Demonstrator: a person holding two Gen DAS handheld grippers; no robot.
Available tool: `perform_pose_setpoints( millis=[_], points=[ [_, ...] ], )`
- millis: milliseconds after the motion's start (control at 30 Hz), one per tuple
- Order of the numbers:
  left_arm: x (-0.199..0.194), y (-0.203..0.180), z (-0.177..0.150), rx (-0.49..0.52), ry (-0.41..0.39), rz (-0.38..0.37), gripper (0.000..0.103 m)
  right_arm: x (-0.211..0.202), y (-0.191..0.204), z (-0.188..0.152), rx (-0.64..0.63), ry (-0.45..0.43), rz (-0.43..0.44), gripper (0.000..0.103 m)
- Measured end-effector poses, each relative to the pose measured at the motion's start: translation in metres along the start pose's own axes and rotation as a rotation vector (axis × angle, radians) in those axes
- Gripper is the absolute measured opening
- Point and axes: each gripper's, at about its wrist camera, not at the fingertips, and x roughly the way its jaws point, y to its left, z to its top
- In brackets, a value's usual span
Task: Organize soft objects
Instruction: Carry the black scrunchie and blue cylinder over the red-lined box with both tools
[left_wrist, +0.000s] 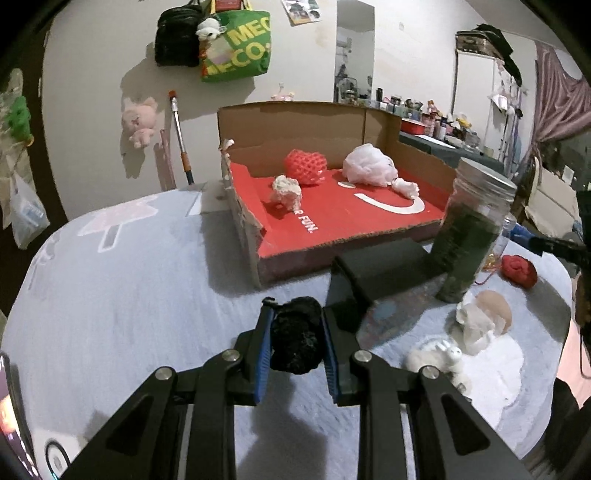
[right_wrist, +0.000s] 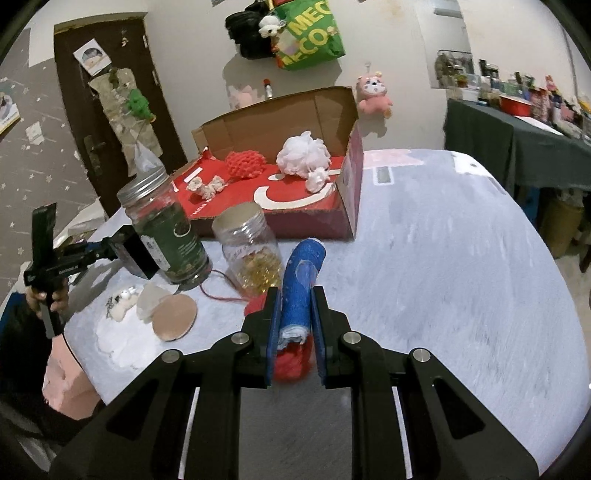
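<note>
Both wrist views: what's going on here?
A person is sorting soft things into the open cardboard box on the table. The left tool is shut on a black fuzzy lump; the right tool is shut on a blue rolled cloth. A red mesh foam ball, a white plastic bag and white foam scraps already lie in the box. A small white plush and two jars sit outside it.

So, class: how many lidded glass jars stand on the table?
2. The tall jar of dark green contents stands beside the red cardboard box; the shorter jar of yellow capsules stands just right of it. Others may be hidden.
</note>
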Motion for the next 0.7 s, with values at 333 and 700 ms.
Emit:
perform_pose_setpoints(
  millis=[333, 700],
  points=[
    [0.003, 0.011, 0.037, 0.035, -0.028, -0.054, 0.026, 0.023, -0.007, 0.041, -0.063, 0.015, 0.047, 0.016],
    [0.038, -0.001, 0.088, 0.071, 0.050, -0.052, 0.026, 0.067, 0.002, 0.096, -0.113, 0.081, 0.073, 0.016]
  ],
)
